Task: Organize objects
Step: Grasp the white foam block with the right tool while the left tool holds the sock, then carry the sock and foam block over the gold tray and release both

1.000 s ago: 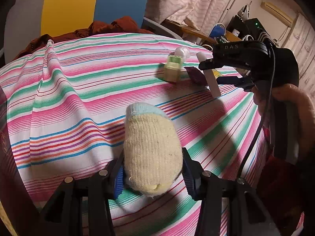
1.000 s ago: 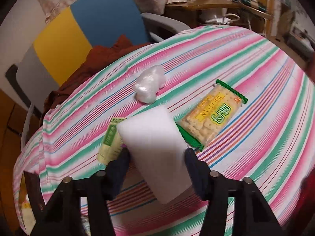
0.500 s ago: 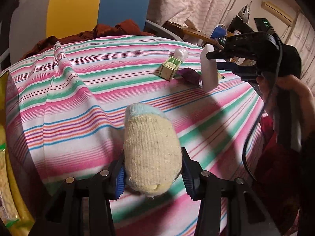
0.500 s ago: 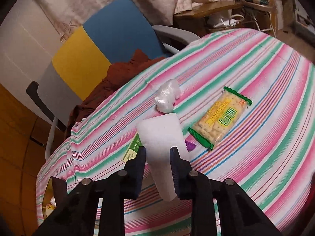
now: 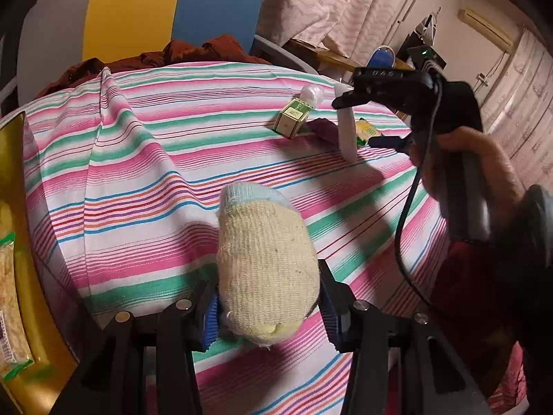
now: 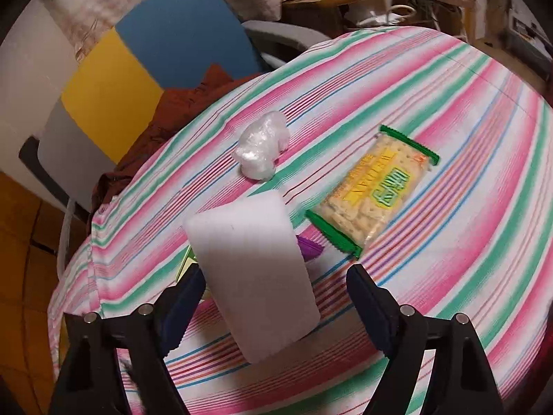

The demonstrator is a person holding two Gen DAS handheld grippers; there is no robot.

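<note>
In the right wrist view the right gripper (image 6: 273,297) has its fingers spread wide. The white foam block (image 6: 254,276) stands between them, close against the left finger at lower left of the frame, with a clear gap to the right finger; it does not look clamped. Whether the block rests on the striped cloth (image 6: 449,138) of the bench or leans on that finger, I cannot tell. Its long axis runs from lower centre up toward the middle of the frame, roughly along the fingers, so a re-grasp would mean closing across its short width.

In the left wrist view the left gripper (image 5: 269,307) is closed on the rolled sock (image 5: 266,269), which points up the frame away from the camera. A yellow tray (image 5: 17,207) holding a cracker packet sits at the left edge of that frame, nearer the left gripper. The cracker pack (image 6: 375,190), plastic wad (image 6: 261,148) and green box (image 5: 292,117) lie beyond the block.
</note>
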